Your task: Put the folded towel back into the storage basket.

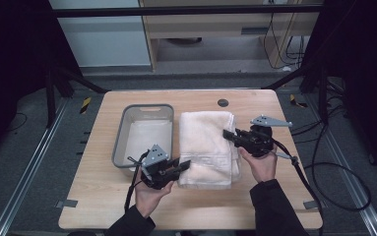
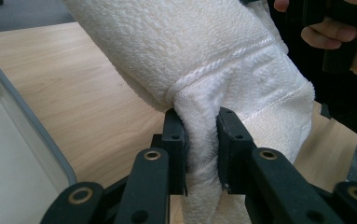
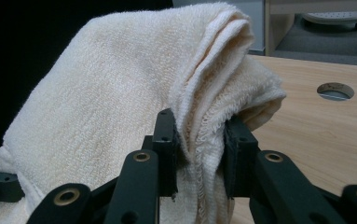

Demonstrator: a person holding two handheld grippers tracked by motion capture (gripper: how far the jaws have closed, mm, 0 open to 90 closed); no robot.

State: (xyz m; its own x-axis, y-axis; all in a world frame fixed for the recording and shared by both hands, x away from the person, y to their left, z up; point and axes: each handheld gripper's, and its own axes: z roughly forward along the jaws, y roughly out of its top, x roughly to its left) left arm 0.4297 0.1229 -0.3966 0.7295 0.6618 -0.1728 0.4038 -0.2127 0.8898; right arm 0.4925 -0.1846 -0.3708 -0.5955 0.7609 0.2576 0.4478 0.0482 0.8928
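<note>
Fingers [image 2: 174, 135] of my left gripper [image 2: 202, 140] and right gripper [image 3: 199, 140] — each clenched on folded towel [image 1: 205, 142], frame centre, beside grey bin [image 1: 122, 132].

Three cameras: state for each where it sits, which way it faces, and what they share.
High view: above the table, looking forward and down; forearms, hands, left gripper, right gripper.
Left gripper view: on that gripper, along jaws clamping the towel; tray beside, other hand behind.
Right gripper view: along jaws clamping towel layers.
Shared: the towel.
</note>
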